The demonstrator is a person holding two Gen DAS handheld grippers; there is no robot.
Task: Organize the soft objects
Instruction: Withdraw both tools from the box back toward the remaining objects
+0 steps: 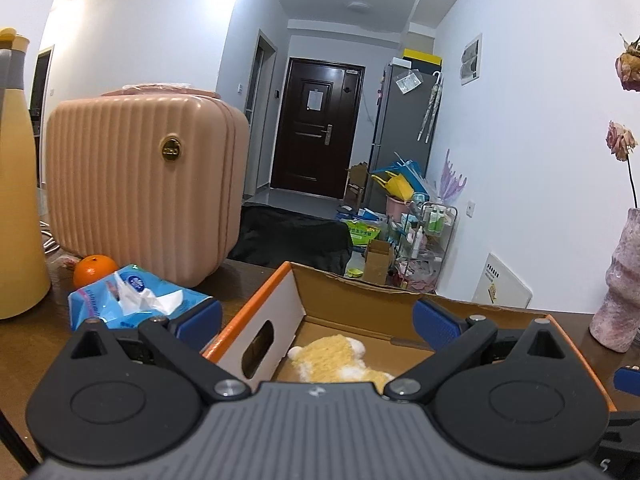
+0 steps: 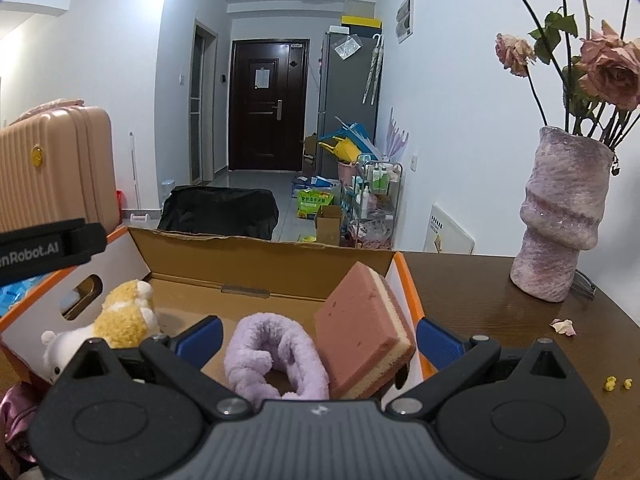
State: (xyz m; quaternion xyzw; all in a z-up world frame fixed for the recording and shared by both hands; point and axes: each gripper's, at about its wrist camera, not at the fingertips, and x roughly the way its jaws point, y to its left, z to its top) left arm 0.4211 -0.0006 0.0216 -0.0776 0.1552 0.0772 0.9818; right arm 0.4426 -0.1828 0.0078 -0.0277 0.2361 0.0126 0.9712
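Observation:
An open cardboard box with orange edges [image 1: 256, 304] [image 2: 404, 276] sits on the brown table. A yellow-and-white plush toy [image 1: 340, 360] [image 2: 120, 316] lies at its left side. The right wrist view also shows a purple fuzzy ring [image 2: 272, 360] and a pink-and-cream sponge [image 2: 360, 332] leaning on the box's right wall. My left gripper [image 1: 318, 320] hangs open above the box, nothing between its blue fingers [image 1: 436, 324]. My right gripper [image 2: 318, 336] is open too, its fingers [image 2: 438, 342] straddling the ring and sponge without touching them.
A blue tissue pack [image 1: 132, 300], an orange [image 1: 94, 270], a pink ribbed case [image 1: 148, 184] and a yellow bottle [image 1: 18, 200] stand left of the box. A purple vase with dried roses [image 2: 560, 216] stands right. Shiny pink fabric [image 2: 16, 412] lies at the lower left.

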